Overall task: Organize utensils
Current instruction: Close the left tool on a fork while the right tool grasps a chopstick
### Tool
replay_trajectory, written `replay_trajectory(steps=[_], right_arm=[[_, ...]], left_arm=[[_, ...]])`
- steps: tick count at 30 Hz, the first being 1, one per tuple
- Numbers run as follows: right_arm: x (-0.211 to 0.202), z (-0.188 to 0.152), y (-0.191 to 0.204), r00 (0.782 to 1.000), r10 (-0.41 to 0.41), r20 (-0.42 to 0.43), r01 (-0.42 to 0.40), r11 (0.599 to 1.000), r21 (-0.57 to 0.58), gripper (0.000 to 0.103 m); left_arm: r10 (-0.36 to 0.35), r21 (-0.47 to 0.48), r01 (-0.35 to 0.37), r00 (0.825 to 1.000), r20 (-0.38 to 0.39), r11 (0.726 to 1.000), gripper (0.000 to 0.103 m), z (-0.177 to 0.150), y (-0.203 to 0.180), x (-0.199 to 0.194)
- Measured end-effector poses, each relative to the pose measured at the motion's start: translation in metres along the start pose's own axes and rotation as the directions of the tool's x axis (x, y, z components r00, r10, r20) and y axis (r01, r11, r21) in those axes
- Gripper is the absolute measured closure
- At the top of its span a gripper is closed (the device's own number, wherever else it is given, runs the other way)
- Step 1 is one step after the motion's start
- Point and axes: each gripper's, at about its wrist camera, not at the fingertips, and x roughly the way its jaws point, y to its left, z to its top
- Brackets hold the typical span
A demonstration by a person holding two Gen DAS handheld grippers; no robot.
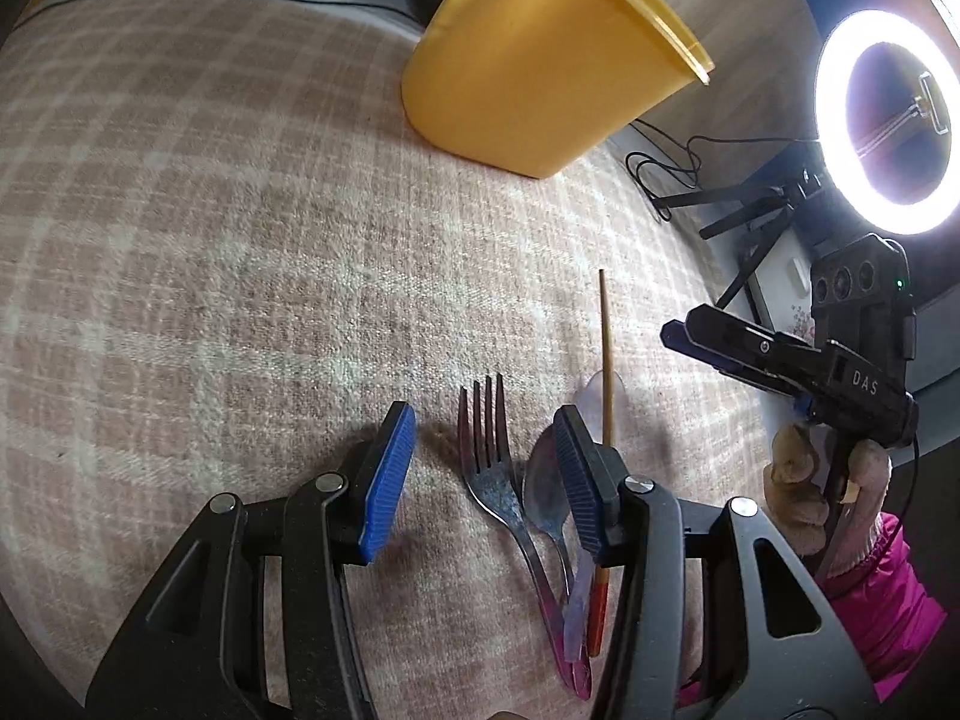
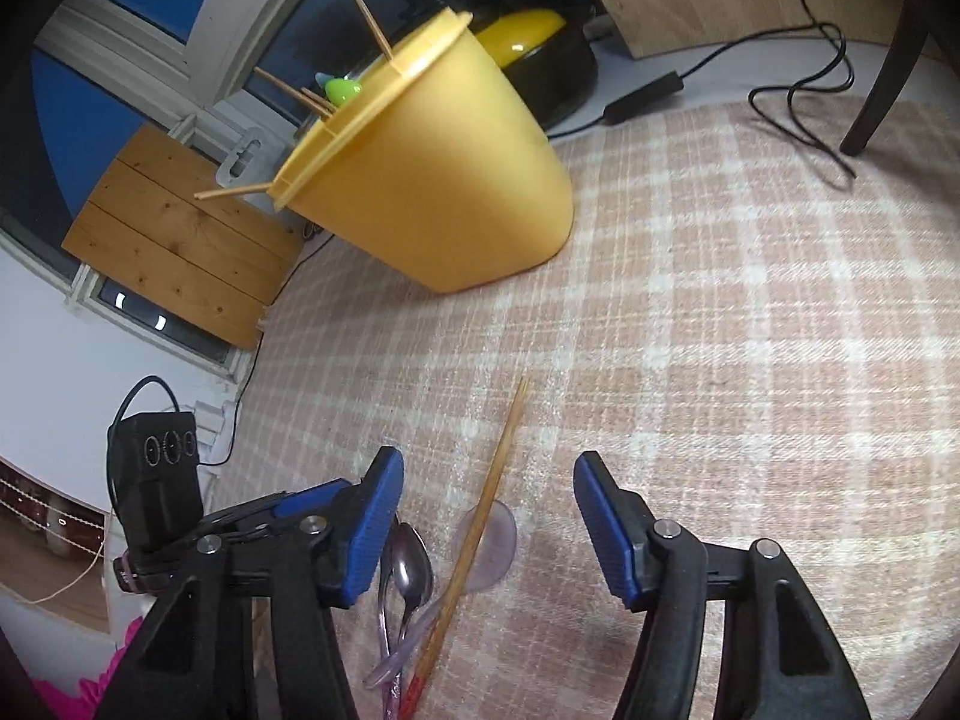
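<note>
While left claw [image 1: 485,468] gapes over fork [image 1: 489,468] (untouched), right claw [image 2: 487,519] straddles chopstick [image 2: 480,534].

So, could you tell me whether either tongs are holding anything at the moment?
Nothing; left tongs straddle the fork, right tongs the chopstick, untouched.

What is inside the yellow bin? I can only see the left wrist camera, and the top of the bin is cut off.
Observer: In the right wrist view, wooden chopsticks and something green poke out over the rim of the yellow bin.
Operator: Is the other gripper holding anything?
Observer: No. The right gripper is open. The loose chopstick lies between its fingers, and neither pad touches it.
</note>
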Motion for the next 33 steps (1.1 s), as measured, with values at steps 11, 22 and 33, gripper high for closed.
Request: replay_trajectory(steps=[11, 22, 33], right_arm=[[0.027, 0.009, -0.005, 0.998, 0.031, -0.047, -0.029, 0.999, 0.038, 0.056], [0.048, 0.012, -0.006, 0.996, 0.048, -0.075, -0.043, 0.997, 0.067, 0.065], [0.047, 0.014, 0.004, 0.997, 0.045, -0.069, -0.042, 0.998, 0.045, 0.09]], left_arm=[[-0.016, 0.034, 0.016, 1.0, 0.019, 0.999, 0.054, 0.006, -0.004, 0.012], [0.041, 0.074, -0.043, 0.999, 0.036, 0.996, 0.081, 0.007, -0.009, 0.023], [0.028, 0.072, -0.029, 0.999, 0.027, 0.997, 0.097, 0.002, -0.01, 0.013]])
